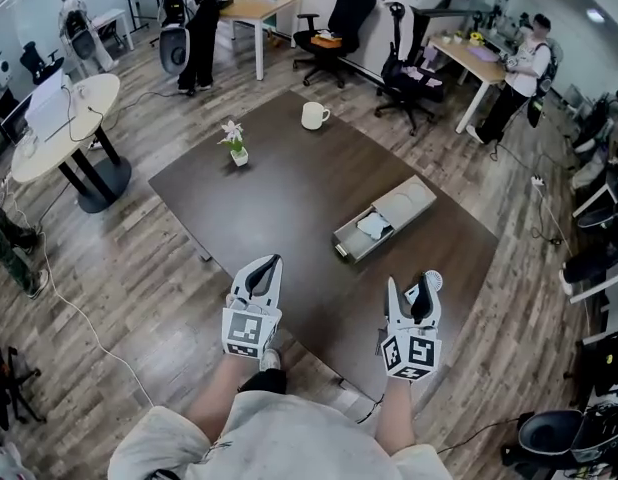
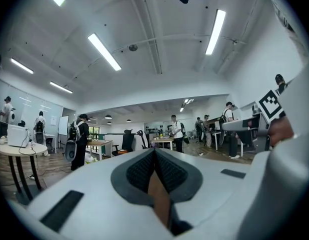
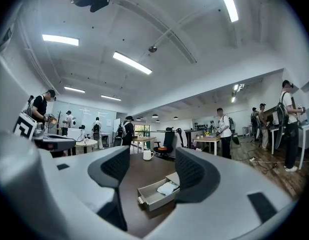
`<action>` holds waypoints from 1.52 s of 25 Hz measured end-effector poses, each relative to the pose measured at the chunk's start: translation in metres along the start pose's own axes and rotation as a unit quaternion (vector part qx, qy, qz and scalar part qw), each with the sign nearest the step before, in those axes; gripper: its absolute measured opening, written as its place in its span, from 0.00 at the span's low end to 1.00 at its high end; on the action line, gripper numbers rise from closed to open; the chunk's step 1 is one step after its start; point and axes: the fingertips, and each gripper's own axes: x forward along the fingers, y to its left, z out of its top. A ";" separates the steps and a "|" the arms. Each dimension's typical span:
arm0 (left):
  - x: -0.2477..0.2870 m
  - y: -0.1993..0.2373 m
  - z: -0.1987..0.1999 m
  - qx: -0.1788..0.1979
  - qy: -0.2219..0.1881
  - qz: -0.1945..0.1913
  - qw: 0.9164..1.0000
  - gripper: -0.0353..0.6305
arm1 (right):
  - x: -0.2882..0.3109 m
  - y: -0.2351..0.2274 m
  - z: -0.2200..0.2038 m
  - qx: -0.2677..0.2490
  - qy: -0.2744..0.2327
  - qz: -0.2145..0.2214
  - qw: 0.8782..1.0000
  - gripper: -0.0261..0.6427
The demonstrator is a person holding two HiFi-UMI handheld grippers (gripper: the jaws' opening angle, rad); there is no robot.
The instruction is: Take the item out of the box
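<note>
Head view looks steeply down at the table [image 1: 259, 203]; the low, level right gripper view shares its box [image 1: 407, 204].

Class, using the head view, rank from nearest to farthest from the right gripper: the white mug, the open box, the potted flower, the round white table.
1. Open box, just ahead of the right gripper.
2 and 3. White mug, far edge, and potted flower, left side: too close to call.
4. Round white table, on the floor, far left.

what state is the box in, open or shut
Open: the box is slid apart, and a white item shows inside it.
</note>
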 end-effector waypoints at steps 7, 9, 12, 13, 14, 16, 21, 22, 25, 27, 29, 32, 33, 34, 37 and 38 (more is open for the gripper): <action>0.037 0.057 -0.007 -0.005 -0.005 -0.017 1.000 0.06 | 0.055 0.028 0.005 -0.010 -0.002 -0.014 1.000 0.47; 0.048 0.067 -0.007 -0.004 -0.012 -0.025 1.000 0.06 | 0.068 0.032 0.002 -0.011 -0.002 -0.021 1.000 0.47; 0.061 0.080 -0.008 -0.003 -0.019 -0.036 0.999 0.06 | 0.082 0.038 0.000 -0.016 -0.004 -0.026 1.000 0.47; 0.066 0.083 -0.008 -0.004 -0.020 -0.039 0.999 0.06 | 0.086 0.039 -0.001 -0.018 -0.005 -0.028 0.999 0.47; 0.071 0.086 -0.009 -0.006 -0.020 -0.043 0.999 0.06 | 0.088 0.038 -0.002 -0.020 -0.003 -0.030 0.999 0.47; 0.079 0.088 -0.010 -0.008 -0.021 -0.050 0.999 0.06 | 0.091 0.034 -0.005 -0.019 0.000 -0.040 0.999 0.47; 0.094 0.093 -0.011 -0.005 -0.018 -0.055 0.998 0.06 | 0.100 0.022 -0.004 -0.015 -0.003 -0.057 0.998 0.46; 0.098 0.093 -0.011 -0.005 -0.018 -0.057 0.998 0.06 | 0.103 0.020 -0.003 -0.016 -0.003 -0.058 0.998 0.46; 0.111 0.091 -0.010 -0.003 -0.019 -0.065 0.998 0.06 | 0.113 0.013 -0.002 -0.015 -0.006 -0.064 0.998 0.46; 0.121 0.090 -0.007 0.000 -0.021 -0.070 0.997 0.06 | 0.120 0.008 -0.001 -0.013 -0.008 -0.066 0.998 0.46; 0.132 0.087 -0.007 0.000 -0.020 -0.076 0.997 0.06 | 0.125 0.003 -0.001 -0.014 -0.008 -0.069 0.998 0.46; 0.146 0.081 -0.004 -0.002 -0.022 -0.085 0.996 0.06 | 0.130 -0.006 -0.001 -0.012 -0.006 -0.076 0.997 0.46; 0.150 0.079 -0.004 -0.002 -0.022 -0.088 0.996 0.06 | 0.132 -0.009 -0.002 -0.012 -0.005 -0.078 0.997 0.46; 0.154 0.077 -0.004 -0.002 -0.022 -0.090 0.996 0.06 | 0.133 -0.011 -0.003 -0.012 -0.004 -0.079 0.997 0.46; 0.164 0.071 -0.008 -0.001 -0.018 -0.097 0.995 0.06 | 0.137 -0.018 -0.008 -0.013 0.003 -0.083 0.996 0.46; 0.167 0.068 -0.010 0.000 -0.015 -0.100 0.995 0.06 | 0.138 -0.020 -0.011 -0.014 0.006 -0.083 0.996 0.46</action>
